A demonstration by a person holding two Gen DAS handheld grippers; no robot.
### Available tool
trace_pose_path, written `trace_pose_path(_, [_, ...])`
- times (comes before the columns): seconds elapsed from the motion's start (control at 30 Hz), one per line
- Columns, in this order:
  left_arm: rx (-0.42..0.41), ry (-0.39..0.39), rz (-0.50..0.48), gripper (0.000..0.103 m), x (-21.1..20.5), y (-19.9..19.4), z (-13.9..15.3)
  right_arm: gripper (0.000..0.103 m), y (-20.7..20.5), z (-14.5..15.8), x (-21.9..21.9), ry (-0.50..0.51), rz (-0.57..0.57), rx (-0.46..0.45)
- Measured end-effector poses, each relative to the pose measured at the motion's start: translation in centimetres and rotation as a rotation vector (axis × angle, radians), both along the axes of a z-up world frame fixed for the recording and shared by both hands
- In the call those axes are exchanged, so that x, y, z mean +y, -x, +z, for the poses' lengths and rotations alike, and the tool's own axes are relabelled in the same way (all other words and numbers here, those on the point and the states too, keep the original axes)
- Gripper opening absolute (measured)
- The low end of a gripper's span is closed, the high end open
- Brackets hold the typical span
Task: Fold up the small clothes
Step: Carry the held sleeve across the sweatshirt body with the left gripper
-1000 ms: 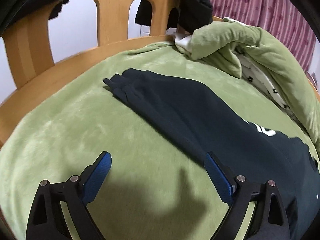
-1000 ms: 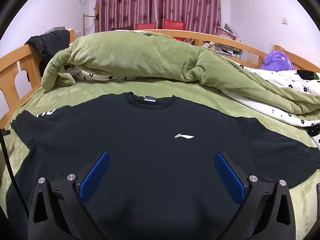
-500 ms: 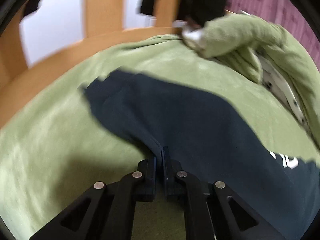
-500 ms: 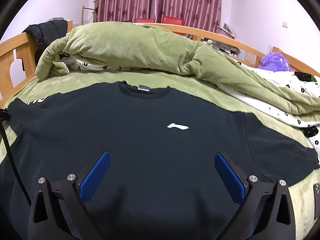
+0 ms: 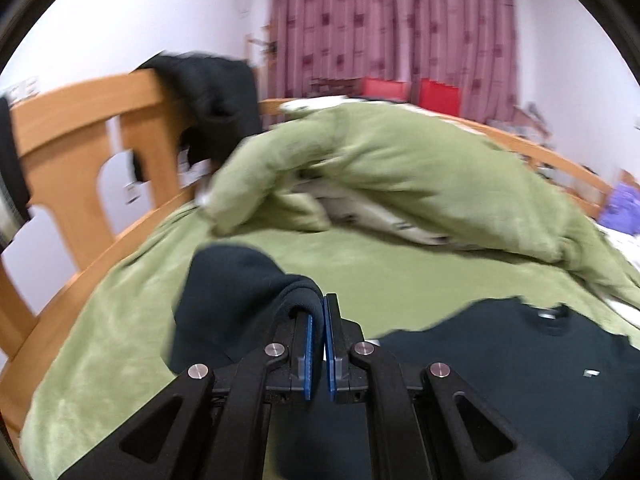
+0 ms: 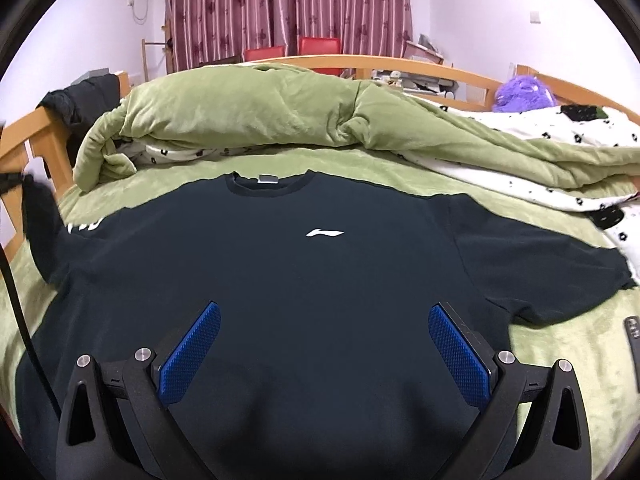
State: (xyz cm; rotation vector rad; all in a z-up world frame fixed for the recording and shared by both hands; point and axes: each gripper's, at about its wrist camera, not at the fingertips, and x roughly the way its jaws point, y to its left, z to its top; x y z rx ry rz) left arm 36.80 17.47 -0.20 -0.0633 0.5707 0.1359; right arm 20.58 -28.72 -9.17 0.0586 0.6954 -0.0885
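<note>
A black T-shirt [image 6: 304, 280] with a white chest logo lies face up on the green bed cover, collar away from me. My left gripper [image 5: 322, 308] is shut on the shirt's left sleeve [image 5: 232, 300] and holds it lifted off the bed, the cloth draped over the fingers. The shirt body also shows in the left wrist view [image 5: 520, 360]. My right gripper [image 6: 324, 320] is open and empty, hovering over the shirt's lower middle. In the right wrist view the lifted sleeve [image 6: 38, 216] is at the far left, blurred.
A bunched green duvet [image 6: 280, 112] with a white flowered lining lies behind the shirt. A wooden bed rail [image 5: 80, 160] with a dark jacket [image 5: 216, 96] over it runs along the left. A dark remote [image 6: 632, 328] lies at right. A purple plush toy [image 6: 524, 92] sits at the back right.
My left gripper closed on the sleeve, lifted it and swung right toward the shirt body. My right gripper stayed open, shifting slightly over the shirt.
</note>
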Motion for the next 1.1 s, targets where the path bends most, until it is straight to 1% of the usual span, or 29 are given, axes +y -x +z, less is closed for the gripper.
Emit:
trace_pose_path(0.03, [-0.007, 0.003, -0.040, 0.006, -2.4, 0.2, 0.3, 0.102, 0.5, 0.2, 0.0, 0.027, 0.007, 0.005])
trace_pose_path(0.07, [-0.009, 0.006, -0.063, 0.006, -3.8, 0.6, 0.3, 0.102, 0.8, 0.3, 0.0, 0.051, 0.010, 0.011])
trace_pose_path(0.13, [-0.007, 0.027, -0.121, 0.006, -7.6, 1.1, 0.1, 0.102, 2.0, 0.7, 0.0, 0.135, 0.017, 0.019])
trace_pose_path(0.2, [0.006, 0.048, -0.169, 0.006, -10.4, 1.3, -0.4, 0.102, 2.9, 1.0, -0.3, 0.168, 0.027, 0.015])
trace_pose_path(0.3, [0.051, 0.072, -0.248, 0.006, -15.2, 1.2, -2.0, 0.102, 4.1, 1.4, -1.5, 0.177, 0.042, 0.016])
trace_pose_path(0.33, [0.081, 0.084, -0.277, 0.006, -17.3, 1.1, -3.1, 0.102, 4.4, 1.4, -1.8, 0.176, 0.040, 0.017])
trace_pose_path(0.43, [0.185, 0.110, -0.336, 0.006, -21.0, 1.0, -6.8, 0.102, 4.7, 1.2, -2.8, 0.161, 0.031, 0.025])
trace_pose_path(0.5, [0.221, 0.108, -0.358, 0.006, -22.1, 1.4, -8.9, 0.102, 4.6, 0.8, -3.3, 0.139, 0.025, 0.035])
trace_pose_path(0.57, [0.264, 0.085, -0.382, 0.007, -23.9, 1.9, -11.1, 0.102, 4.3, 0.5, -3.5, 0.128, 0.025, 0.040])
trace_pose_path(0.6, [0.288, 0.082, -0.396, 0.008, -24.2, 2.2, -11.8, 0.102, 4.1, 0.3, -3.5, 0.126, 0.026, 0.042])
trace_pose_path(0.67, [0.333, 0.092, -0.411, 0.014, -24.4, 2.3, -12.7, 0.102, 3.6, -0.1, -3.2, 0.121, 0.036, 0.045])
trace_pose_path(0.7, [0.352, 0.108, -0.425, 0.020, -23.9, 2.3, -12.8, 0.102, 3.4, -0.2, -3.0, 0.118, 0.042, 0.046])
trace_pose_path(0.73, [0.357, 0.142, -0.448, 0.026, -23.6, 2.6, -12.8, 0.102, 3.2, -0.3, -2.7, 0.117, 0.046, 0.047])
trace_pose_path(0.77, [0.352, 0.163, -0.456, 0.029, -23.1, 2.7, -12.7, 0.102, 2.9, -0.4, -2.4, 0.115, 0.052, 0.048])
trace_pose_path(0.8, [0.341, 0.182, -0.459, 0.036, -22.5, 3.0, -12.5, 0.102, 2.4, -0.5, -1.9, 0.110, 0.060, 0.049])
trace_pose_path(0.83, [0.328, 0.199, -0.461, 0.047, -21.7, 3.5, -12.2, 0.102, 2.1, -0.6, -1.6, 0.106, 0.066, 0.049])
trace_pose_path(0.87, [0.309, 0.216, -0.459, 0.054, -20.6, 4.2, -11.8, 0.102, 1.5, -0.6, -1.0, 0.099, 0.076, 0.049])
trace_pose_path(0.9, [0.297, 0.223, -0.455, 0.067, -19.8, 4.6, -11.7, 0.102, 1.2, -0.6, -0.5, 0.094, 0.084, 0.047])
trace_pose_path(0.93, [0.282, 0.218, -0.442, 0.071, -18.7, 5.2, -11.5, 0.102, 0.6, -0.5, 0.2, 0.088, 0.097, 0.044])
trace_pose_path(0.97, [0.274, 0.199, -0.422, 0.072, -18.0, 5.4, -11.5, 0.102, 0.3, -0.4, 0.8, 0.084, 0.106, 0.041])
trace_pose_path(1.0, [0.269, 0.154, -0.383, 0.071, -17.1, 5.8, -11.7, 0.102, -0.4, -0.3, 1.6, 0.078, 0.121, 0.037])
trace_pose_path(1.03, [0.267, 0.125, -0.359, 0.071, -16.8, 5.9, -11.8, 0.102, -1.0, -0.2, 2.4, 0.072, 0.136, 0.032])
trace_pose_path(1.07, [0.254, 0.088, -0.314, 0.071, -15.7, 6.6, -12.1, 0.102, -1.7, -0.1, 3.3, 0.065, 0.147, 0.031])
trace_pose_path(1.1, [0.244, 0.075, -0.282, 0.071, -14.7, 7.1, -12.3, 0.100, -2.1, -0.1, 4.0, 0.060, 0.155, 0.031])
